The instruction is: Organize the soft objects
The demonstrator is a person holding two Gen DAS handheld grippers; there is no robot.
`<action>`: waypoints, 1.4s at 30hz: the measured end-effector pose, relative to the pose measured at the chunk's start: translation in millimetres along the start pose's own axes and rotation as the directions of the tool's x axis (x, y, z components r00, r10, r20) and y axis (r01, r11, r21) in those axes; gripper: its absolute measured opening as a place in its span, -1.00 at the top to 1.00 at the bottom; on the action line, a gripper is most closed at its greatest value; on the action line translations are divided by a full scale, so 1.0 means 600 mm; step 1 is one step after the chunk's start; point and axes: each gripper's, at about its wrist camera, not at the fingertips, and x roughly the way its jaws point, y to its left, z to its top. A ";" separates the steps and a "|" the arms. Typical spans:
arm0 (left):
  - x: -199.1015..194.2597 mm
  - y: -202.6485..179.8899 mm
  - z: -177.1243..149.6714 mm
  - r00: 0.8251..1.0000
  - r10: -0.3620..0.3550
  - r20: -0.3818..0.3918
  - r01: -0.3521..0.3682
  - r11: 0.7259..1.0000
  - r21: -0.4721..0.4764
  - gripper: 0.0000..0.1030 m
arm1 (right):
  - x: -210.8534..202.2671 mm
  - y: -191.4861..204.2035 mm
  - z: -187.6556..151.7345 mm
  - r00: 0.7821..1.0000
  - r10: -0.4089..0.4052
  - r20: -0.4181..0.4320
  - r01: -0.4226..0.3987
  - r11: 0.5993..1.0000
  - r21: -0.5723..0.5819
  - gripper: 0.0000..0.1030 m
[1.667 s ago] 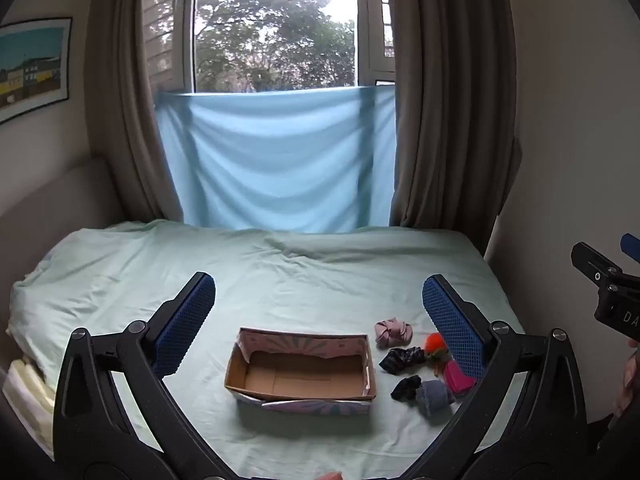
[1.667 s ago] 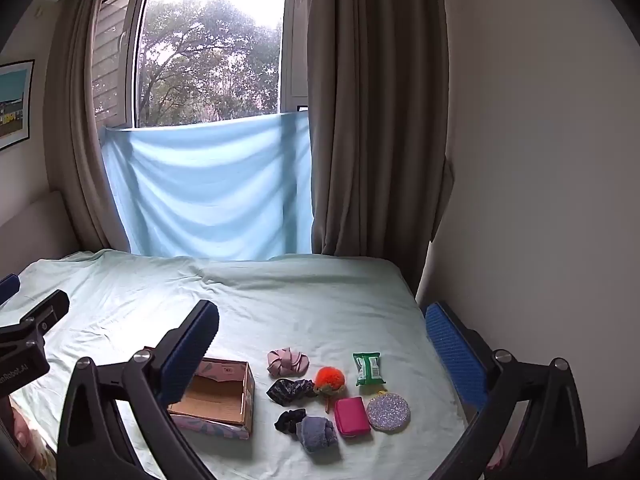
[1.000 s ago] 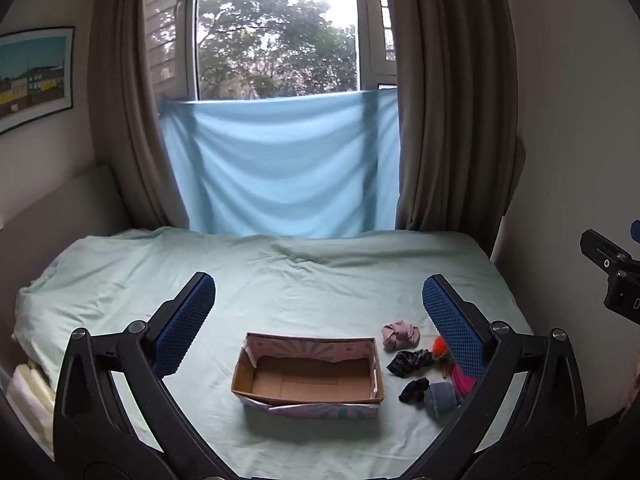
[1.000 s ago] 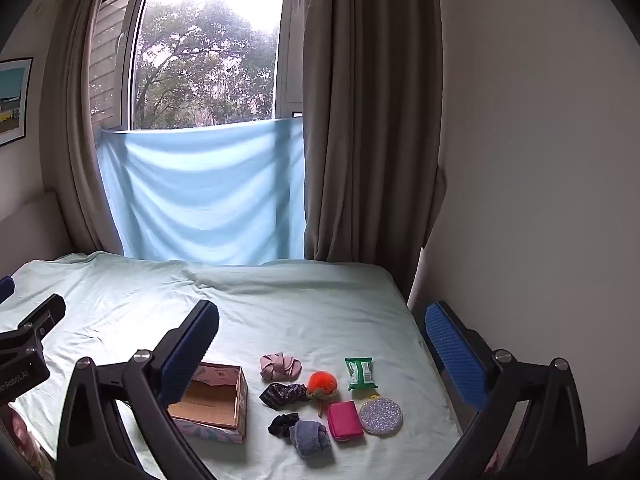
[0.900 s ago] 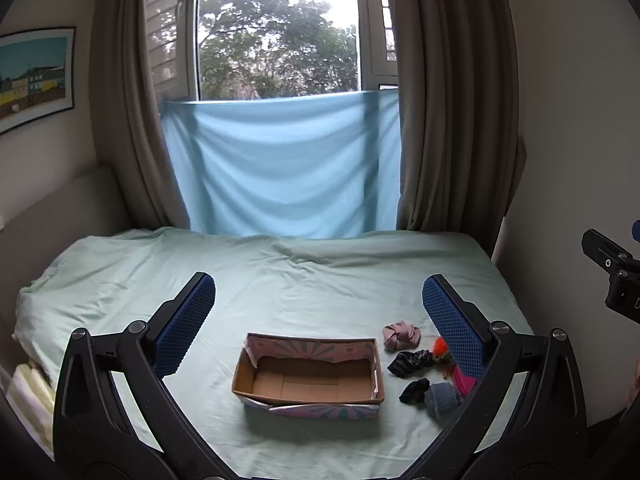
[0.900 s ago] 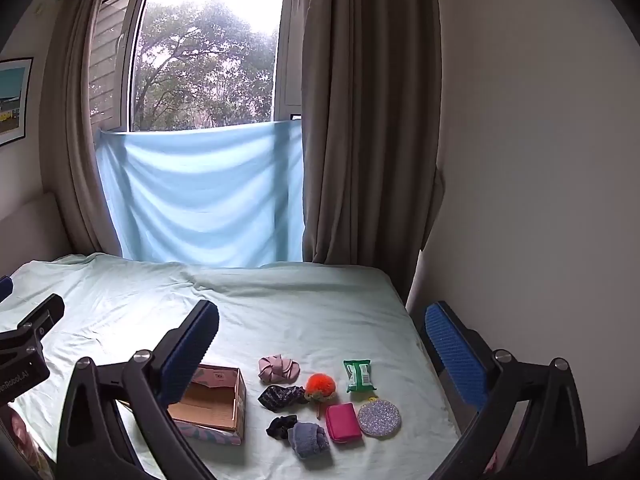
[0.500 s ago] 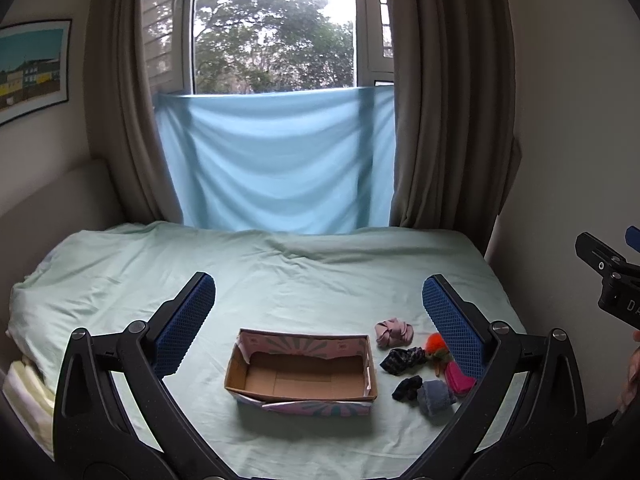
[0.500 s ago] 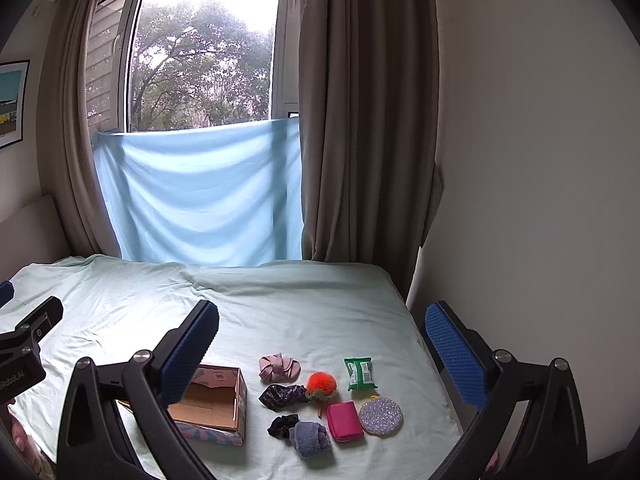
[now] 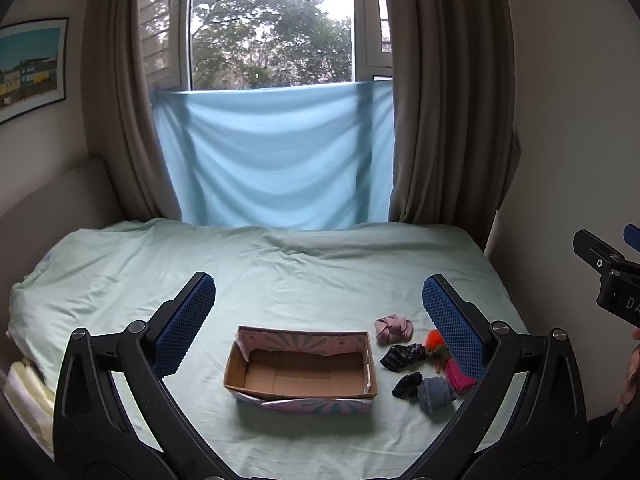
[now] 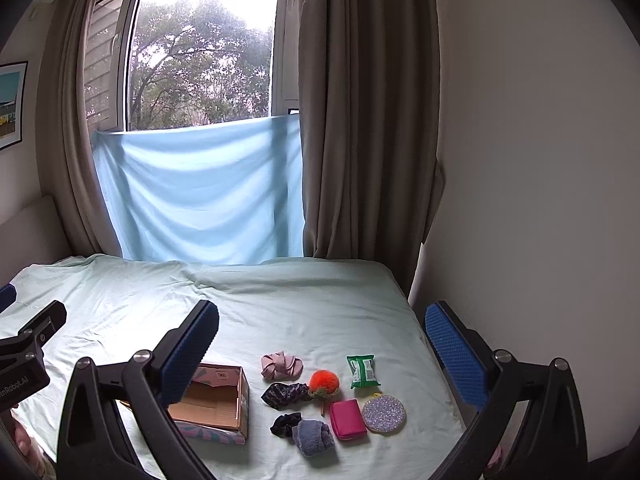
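Both the left gripper [image 9: 318, 320] and right gripper [image 10: 322, 344] are held wide open and empty above a rectangular cardboard box [image 9: 302, 368], with crumpled fabric scrunchies [image 10: 282, 365] at three o'clock.

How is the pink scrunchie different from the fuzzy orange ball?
The pink scrunchie is pale pink, while the orange pom-pom is bright orange. The scrunchie looks like smooth folded fabric; the pom-pom is fluffy and round. The scrunchie lies farther back, nearer the cardboard box; the pom-pom sits to its right, close to the green packet. Both are small, look soft, and lie loose on the bed sheet, outside the box.
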 end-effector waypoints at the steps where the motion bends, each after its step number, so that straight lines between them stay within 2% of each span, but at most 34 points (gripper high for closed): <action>1: 0.001 0.000 0.000 1.000 -0.001 -0.002 0.001 1.000 0.001 -0.99 | 0.000 0.002 0.001 1.000 0.000 -0.002 0.000 1.000 -0.001 -1.00; 42: 0.036 0.009 0.005 1.000 -0.001 -0.003 0.001 0.999 -0.032 -0.99 | 0.021 0.020 0.019 1.000 -0.011 -0.025 0.010 1.000 -0.004 -1.00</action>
